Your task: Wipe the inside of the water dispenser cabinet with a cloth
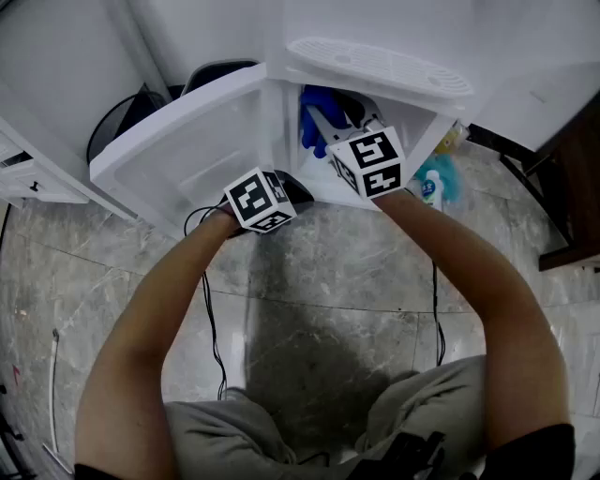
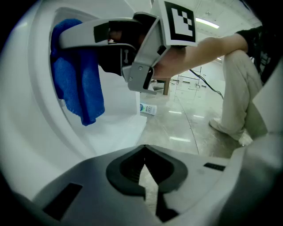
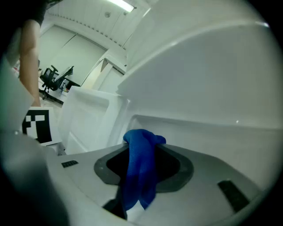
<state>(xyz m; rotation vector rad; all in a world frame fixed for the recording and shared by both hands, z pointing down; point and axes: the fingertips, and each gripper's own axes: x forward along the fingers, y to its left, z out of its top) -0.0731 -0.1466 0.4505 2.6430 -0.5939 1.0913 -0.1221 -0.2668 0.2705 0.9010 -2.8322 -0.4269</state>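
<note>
- A grey marbled tile floor point(image 1: 309, 262) with thin seams, glossy enough to mirror the lights
- A round black bin point(image 1: 117, 122) near a white drawer unit point(image 1: 23, 178) at the left
- Dark wooden furniture point(image 1: 577, 178) at the right edge
- A small bottle point(image 1: 432, 190) on the floor
- Long strip lights point(image 3: 121, 5) on a white ceiling
- A black office chair point(image 3: 51, 73) far off in the room

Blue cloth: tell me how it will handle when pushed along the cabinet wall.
Probably floppy: the blue cloth droops in folds from the right claw. Likely light, since one pinch carries it. It may bunch up rather than slide flat.
</note>
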